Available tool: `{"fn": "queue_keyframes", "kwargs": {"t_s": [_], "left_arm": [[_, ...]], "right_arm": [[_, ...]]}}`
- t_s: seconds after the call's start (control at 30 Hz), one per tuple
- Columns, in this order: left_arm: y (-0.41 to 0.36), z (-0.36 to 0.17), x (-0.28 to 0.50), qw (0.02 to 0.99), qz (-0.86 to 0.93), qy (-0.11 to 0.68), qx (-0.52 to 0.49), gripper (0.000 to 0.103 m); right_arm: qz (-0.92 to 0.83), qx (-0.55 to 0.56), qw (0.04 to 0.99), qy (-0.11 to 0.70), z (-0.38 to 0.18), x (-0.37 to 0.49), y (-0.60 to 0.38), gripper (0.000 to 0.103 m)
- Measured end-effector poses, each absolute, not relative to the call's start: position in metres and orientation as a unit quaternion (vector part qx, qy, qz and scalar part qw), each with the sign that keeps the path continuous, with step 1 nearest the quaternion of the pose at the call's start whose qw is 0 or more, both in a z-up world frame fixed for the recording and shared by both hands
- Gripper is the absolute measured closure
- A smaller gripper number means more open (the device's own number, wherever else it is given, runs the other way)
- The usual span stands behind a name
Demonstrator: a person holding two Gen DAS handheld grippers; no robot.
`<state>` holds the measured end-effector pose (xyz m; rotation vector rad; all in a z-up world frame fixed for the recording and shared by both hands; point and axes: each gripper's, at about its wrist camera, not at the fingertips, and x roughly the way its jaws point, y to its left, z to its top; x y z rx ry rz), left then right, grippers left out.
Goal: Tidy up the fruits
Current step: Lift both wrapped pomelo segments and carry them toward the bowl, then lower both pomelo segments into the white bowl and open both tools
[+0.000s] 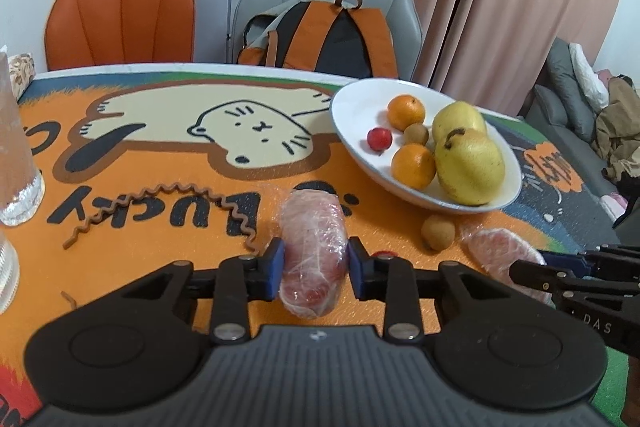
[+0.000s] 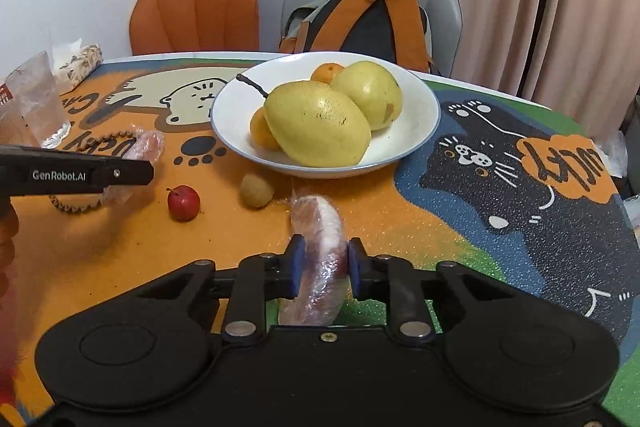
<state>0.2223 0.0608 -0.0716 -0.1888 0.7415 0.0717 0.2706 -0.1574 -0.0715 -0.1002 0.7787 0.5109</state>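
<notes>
A pink fruit piece in cling film (image 1: 312, 227) lies on the orange cat-print mat, and my left gripper (image 1: 316, 263) is shut on its near half. A second wrapped piece (image 2: 320, 219) stands on edge, with my right gripper (image 2: 326, 267) shut on it. Behind them a white bowl (image 1: 360, 99) holds two yellow pears (image 1: 468, 163), two oranges (image 1: 413, 166), a small red fruit (image 1: 379, 139) and a brown one. Loose on the mat in the right wrist view are a small red fruit (image 2: 183, 202) and a small brown fruit (image 2: 257, 190), between the two grippers and in front of the bowl (image 2: 420, 131).
A clear glass (image 1: 20, 167) stands at the mat's left edge, and a brown wavy cord (image 1: 160, 195) lies next to the left piece. Beyond the table's far edge are an orange chair (image 1: 124, 15) and a grey chair holding a backpack (image 1: 332, 35).
</notes>
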Motion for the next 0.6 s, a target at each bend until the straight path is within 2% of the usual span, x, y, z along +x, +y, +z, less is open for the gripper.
{"fn": "queue_keyframes", "kwargs": {"t_s": [0.6], "left_arm": [[0.062, -0.042, 0.221, 0.938, 0.029, 0.331, -0.099, 0.072]], "right_arm": [[0.269, -0.027, 0.902, 0.336, -0.041, 0.263, -0.168, 0.086]]}}
